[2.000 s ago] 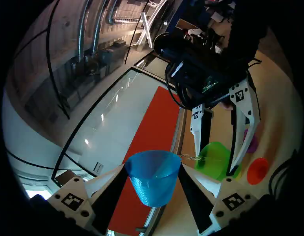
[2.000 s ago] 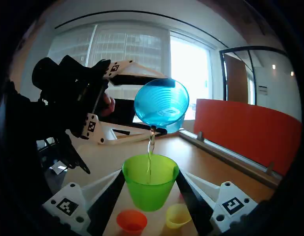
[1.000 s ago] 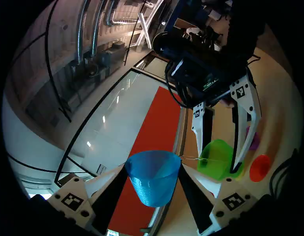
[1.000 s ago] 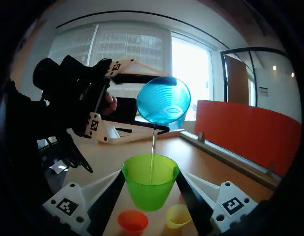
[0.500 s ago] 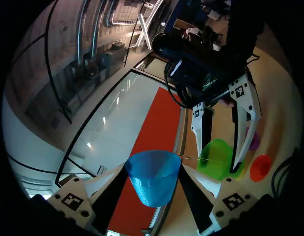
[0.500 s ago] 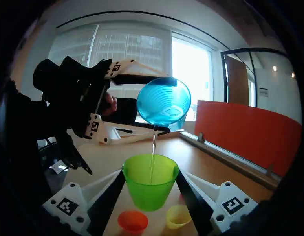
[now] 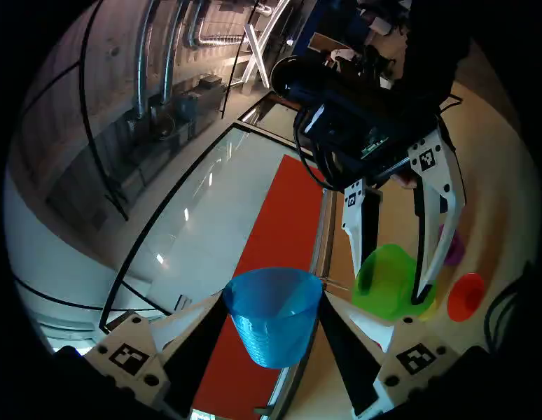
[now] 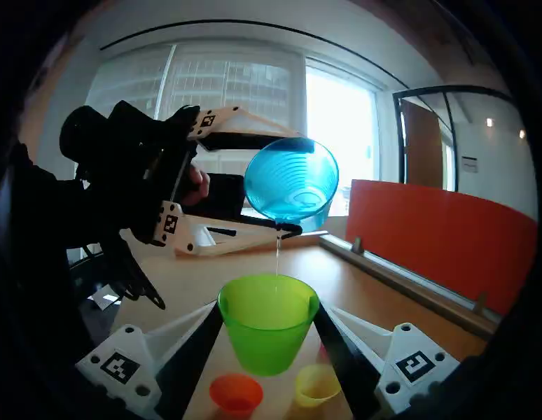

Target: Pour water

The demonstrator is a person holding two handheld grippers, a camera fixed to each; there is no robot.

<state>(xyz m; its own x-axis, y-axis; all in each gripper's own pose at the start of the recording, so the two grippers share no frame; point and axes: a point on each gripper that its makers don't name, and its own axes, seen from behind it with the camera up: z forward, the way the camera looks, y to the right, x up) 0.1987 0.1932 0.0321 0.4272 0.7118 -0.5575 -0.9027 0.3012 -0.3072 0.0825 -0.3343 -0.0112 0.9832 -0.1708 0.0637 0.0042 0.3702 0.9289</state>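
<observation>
Thins from stream to bare trickle (image 8: 277, 255), so probably near empty. Pinches blue cup (image 8: 290, 183) in left claw (image 7: 272, 301) over green cup (image 8: 268, 332) pinched in right claw (image 8: 268, 308).

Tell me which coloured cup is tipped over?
The blue cup, tilted in the left gripper; the green cup, orange cup and yellow cup stand upright.
</observation>
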